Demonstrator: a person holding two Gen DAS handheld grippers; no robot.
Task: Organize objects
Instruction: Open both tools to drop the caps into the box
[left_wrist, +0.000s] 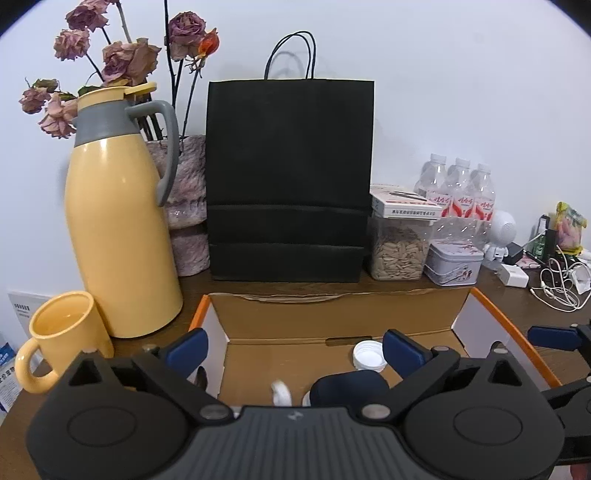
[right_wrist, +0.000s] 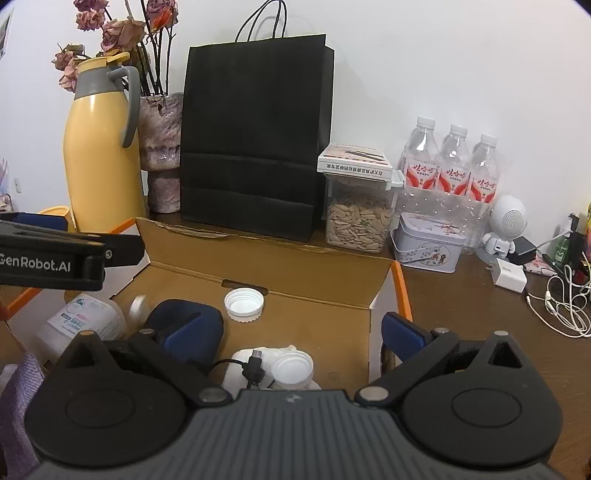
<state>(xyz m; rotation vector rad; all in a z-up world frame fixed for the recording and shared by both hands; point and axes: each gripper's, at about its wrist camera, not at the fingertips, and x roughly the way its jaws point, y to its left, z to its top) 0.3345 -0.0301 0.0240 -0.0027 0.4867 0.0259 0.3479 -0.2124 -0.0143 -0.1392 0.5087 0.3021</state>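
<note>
Both claws (left_wrist: 295, 350) (right_wrist: 291, 332) spread, seemingly empty, above box (right_wrist: 295, 273).

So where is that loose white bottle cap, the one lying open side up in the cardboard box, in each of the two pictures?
Left wrist view: the white cap lies low and right of centre, on the box floor beside the left claw's right finger.
Right wrist view: the same cap lies near the middle, just below the box's back wall.
Shared landmark: the black paper bag stands behind the box in both.

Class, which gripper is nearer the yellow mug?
Left. The left gripper hovers over the cardboard box just right of the yellow mug; the right gripper sits farther right.
</note>
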